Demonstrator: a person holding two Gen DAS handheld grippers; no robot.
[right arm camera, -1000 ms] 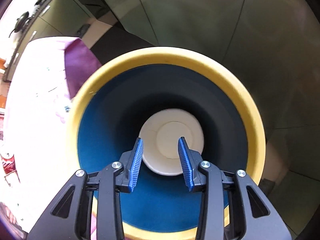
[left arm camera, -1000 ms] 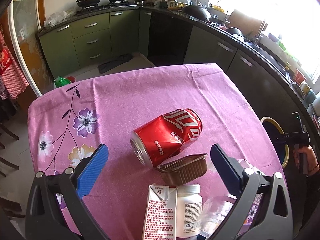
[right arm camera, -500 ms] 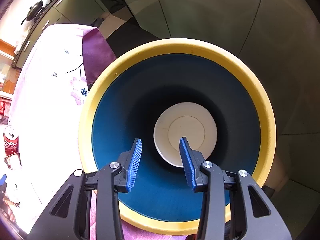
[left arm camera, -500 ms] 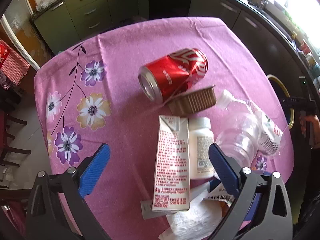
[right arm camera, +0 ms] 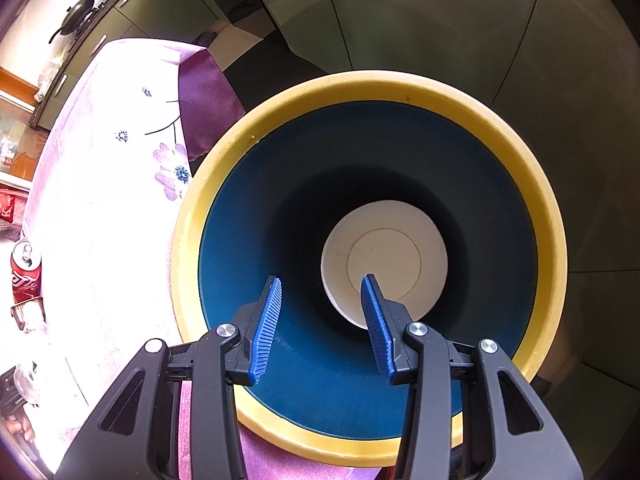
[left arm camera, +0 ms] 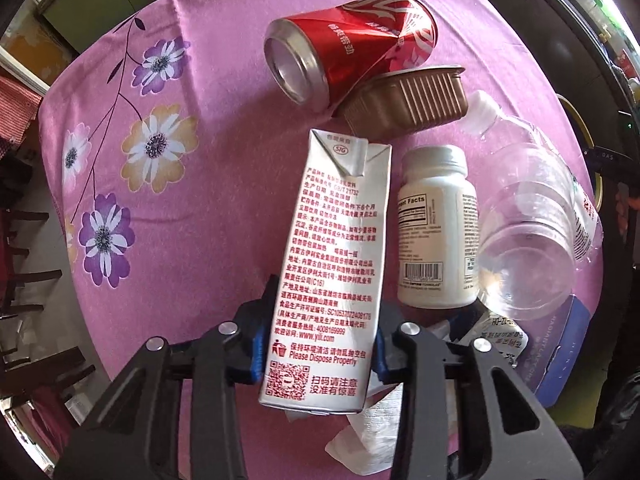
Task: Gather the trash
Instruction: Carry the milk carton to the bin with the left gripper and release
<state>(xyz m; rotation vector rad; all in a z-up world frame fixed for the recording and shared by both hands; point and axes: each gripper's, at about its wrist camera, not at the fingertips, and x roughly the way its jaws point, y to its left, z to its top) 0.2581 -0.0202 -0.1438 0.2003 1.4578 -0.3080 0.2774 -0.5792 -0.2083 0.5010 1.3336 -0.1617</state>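
Left wrist view: your left claw (left arm camera: 316, 354) grips the white printed drink carton (left arm camera: 334, 264) over the pink floral worktop (left arm camera: 208, 128); your right claw (right arm camera: 320, 330) hangs half-open above the yellow-rimmed blue bin (right arm camera: 548, 240).

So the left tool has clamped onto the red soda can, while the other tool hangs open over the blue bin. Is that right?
Not quite. The left wrist view shows the left tool clamped on the milk carton; the red can lies untouched farther back. The right tool does hang open over the blue bin.
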